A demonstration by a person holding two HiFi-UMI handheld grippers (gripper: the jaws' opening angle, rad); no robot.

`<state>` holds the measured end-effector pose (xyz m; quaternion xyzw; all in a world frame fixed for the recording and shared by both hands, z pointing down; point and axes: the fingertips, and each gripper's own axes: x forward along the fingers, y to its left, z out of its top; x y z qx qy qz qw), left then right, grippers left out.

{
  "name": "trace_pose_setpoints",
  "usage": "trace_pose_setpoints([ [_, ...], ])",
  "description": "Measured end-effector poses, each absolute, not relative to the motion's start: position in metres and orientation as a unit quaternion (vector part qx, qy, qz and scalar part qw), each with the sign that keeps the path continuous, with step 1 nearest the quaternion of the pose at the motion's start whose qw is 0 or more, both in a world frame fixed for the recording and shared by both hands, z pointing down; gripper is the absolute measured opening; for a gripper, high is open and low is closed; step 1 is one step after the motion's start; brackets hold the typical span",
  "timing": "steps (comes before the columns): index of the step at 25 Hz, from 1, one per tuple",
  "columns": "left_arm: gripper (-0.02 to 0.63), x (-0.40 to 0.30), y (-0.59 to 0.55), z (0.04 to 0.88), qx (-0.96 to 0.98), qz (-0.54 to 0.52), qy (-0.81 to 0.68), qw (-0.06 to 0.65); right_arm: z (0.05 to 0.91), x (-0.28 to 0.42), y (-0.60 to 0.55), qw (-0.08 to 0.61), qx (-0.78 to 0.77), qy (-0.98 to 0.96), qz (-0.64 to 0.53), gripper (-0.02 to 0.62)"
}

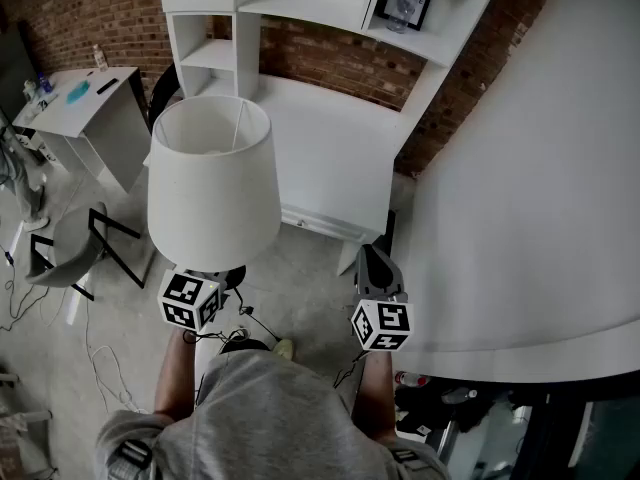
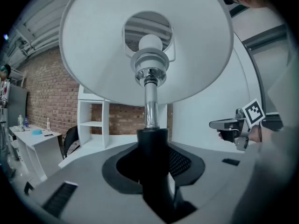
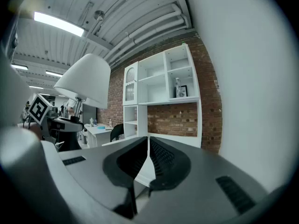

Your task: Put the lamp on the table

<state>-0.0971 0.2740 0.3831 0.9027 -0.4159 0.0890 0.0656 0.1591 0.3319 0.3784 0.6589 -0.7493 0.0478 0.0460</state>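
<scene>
A lamp with a white shade (image 1: pixel 213 183) hangs upright over the floor, in front of the white desk (image 1: pixel 330 138). My left gripper (image 1: pixel 195 293) sits under the shade and is shut on the lamp. In the left gripper view its jaws clamp the lamp's black lower stem (image 2: pixel 152 162), with the chrome neck, bulb and shade (image 2: pixel 140 41) rising above. My right gripper (image 1: pixel 375 260) is held level beside it on the right, shut and empty, the pads together (image 3: pixel 147 162). From the right gripper view the lamp shade (image 3: pixel 86 80) shows at the left.
The white desk carries a shelf unit (image 1: pixel 330 3) against a brick wall. A big white curved surface (image 1: pixel 530 188) fills the right side. At the left stand a small white table (image 1: pixel 85 103) and a grey chair (image 1: pixel 75 248), with cables (image 1: pixel 100 368) on the floor.
</scene>
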Motion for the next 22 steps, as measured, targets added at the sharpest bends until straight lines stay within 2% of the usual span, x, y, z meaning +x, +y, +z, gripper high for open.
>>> trace_pose_setpoints([
  [22, 0.129, -0.091, 0.269, 0.387, 0.902, 0.097, -0.415, 0.069, 0.386, 0.167, 0.329, 0.031, 0.657, -0.75, 0.065, 0.031],
])
